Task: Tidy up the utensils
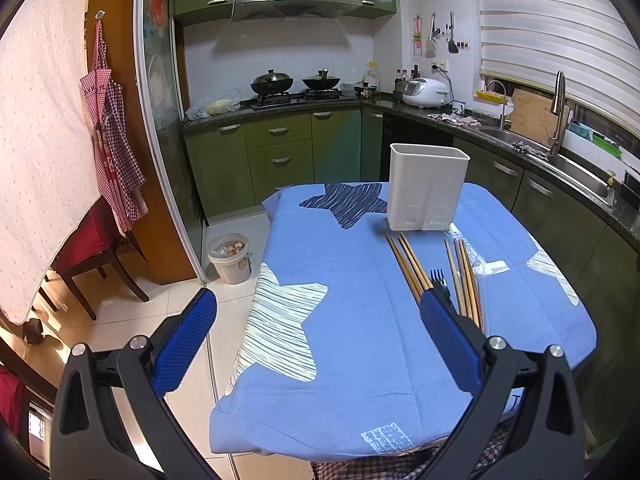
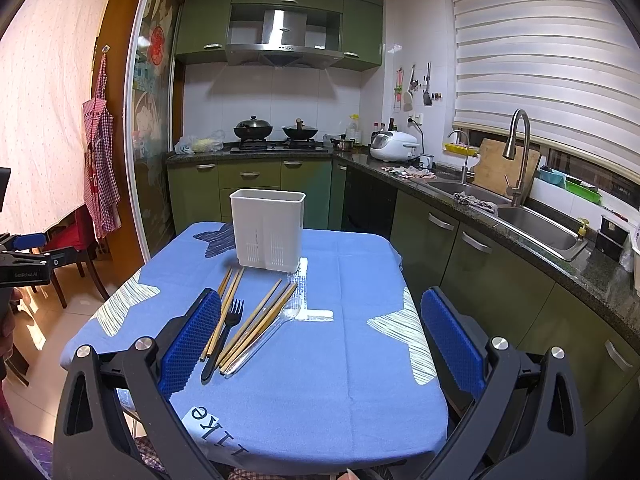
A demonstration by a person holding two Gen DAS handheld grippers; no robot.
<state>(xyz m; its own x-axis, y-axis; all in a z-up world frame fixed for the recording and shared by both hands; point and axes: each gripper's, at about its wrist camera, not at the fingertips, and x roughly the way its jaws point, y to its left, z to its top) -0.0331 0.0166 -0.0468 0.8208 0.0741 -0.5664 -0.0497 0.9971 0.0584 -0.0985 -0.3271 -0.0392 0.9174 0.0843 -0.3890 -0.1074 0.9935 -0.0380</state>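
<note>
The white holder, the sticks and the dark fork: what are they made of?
Holder: looks like matte white plastic, with moulded slots low on its walls. Sticks: likely bamboo or wood, tan and grainy. Fork: probably plastic, a dull black.

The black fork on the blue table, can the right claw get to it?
Probably yes. The black fork lies flat on the blue tablecloth between the chopsticks, just ahead of the open right claw. Nothing covers it, though chopsticks lying close beside it could get nudged.

Two lidded woks [image 2: 276, 129] on the stove, a rice cooker [image 2: 394, 145] on the counter — checked apron [image 1: 114, 152] hanging left.
</note>
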